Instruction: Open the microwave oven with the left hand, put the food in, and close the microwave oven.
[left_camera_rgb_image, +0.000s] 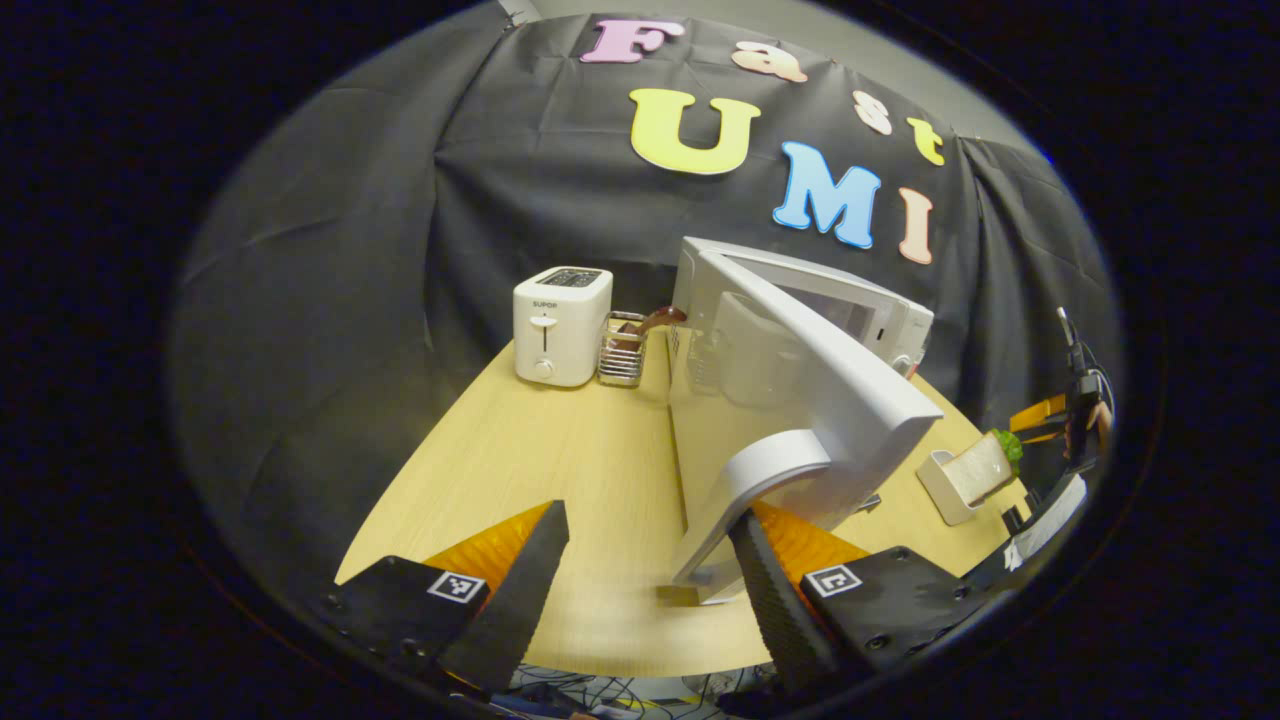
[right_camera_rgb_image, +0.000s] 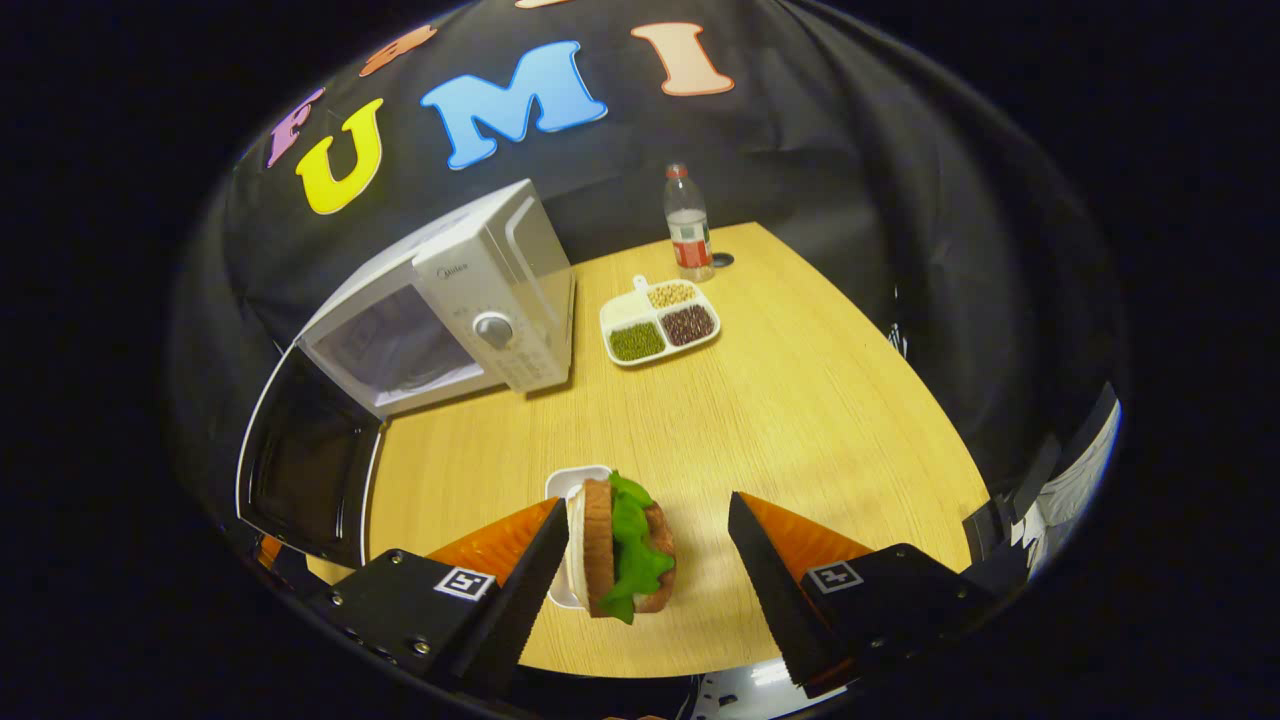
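Your right gripper (right_camera_rgb_image: 645, 560) is wide open w/ the sandwich (right_camera_rgb_image: 620, 548) between its fingers, nothing clamped; it sits on edge in a small white tray (right_camera_rgb_image: 572, 482). Looks soft & loose-layered, so squeeze across the bread faces, gently. Left gripper (left_camera_rgb_image: 650, 560) is open too, handle (left_camera_rgb_image: 745, 490) of the microwave door (left_camera_rgb_image: 830, 370) against one finger; door's ajar.

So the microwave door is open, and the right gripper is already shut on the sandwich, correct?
Not quite. The microwave door is open, but the right gripper is open around the sandwich, as the right gripper view shows.
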